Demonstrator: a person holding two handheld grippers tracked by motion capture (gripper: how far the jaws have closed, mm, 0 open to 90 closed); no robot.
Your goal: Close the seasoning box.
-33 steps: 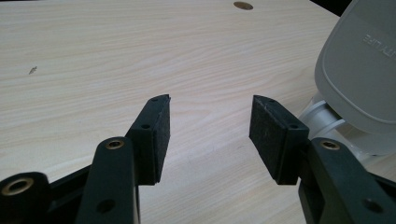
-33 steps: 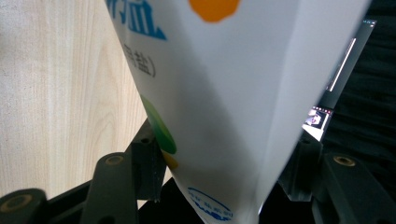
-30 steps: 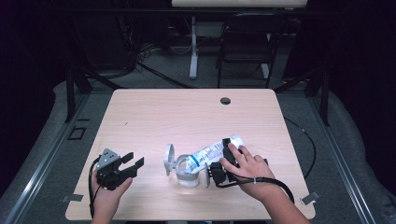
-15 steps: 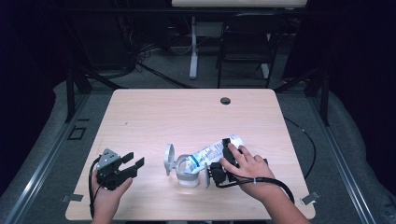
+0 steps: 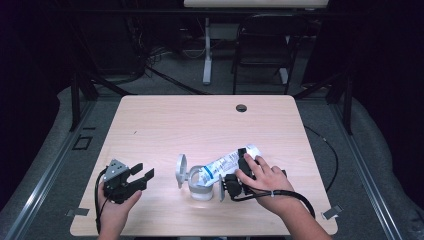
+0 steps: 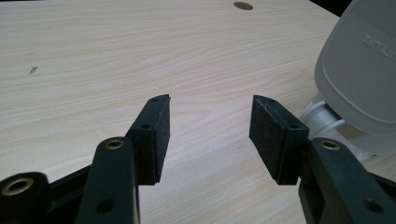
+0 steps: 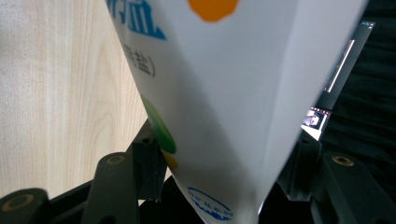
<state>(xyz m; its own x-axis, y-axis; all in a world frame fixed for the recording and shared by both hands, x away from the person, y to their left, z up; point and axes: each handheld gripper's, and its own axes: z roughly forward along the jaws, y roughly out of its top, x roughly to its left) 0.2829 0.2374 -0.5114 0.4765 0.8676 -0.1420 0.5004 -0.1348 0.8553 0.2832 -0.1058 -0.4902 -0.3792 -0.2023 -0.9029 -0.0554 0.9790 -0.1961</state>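
Two grippers, one job: the right gripper (image 5: 239, 172) at lower centre-right of the high view has its jaws pinching a white salt pouch (image 5: 227, 162), which the right gripper view shows wedged between both pads (image 7: 150, 163). Pouch long axis runs diagonally, from upper right down toward lower left, with its low end resting at the mouth of a clear flip-lid jar (image 5: 200, 182) at bottom centre of the table (image 5: 200, 120). Jar lid (image 5: 180, 170) is hinged open and stands on the jar's left side, so the opening faces up and right, toward the pouch. Left gripper (image 5: 137, 176) sits at lower left, jaws spread with nothing between them, well apart from the jar; in the left gripper view the grey lid (image 6: 362, 60) fills the right edge just beyond the right pad (image 6: 271, 135). Judgement: pour is in hand; right hand is on the pouch, left is the nearer one to steady the jar from its lid side.
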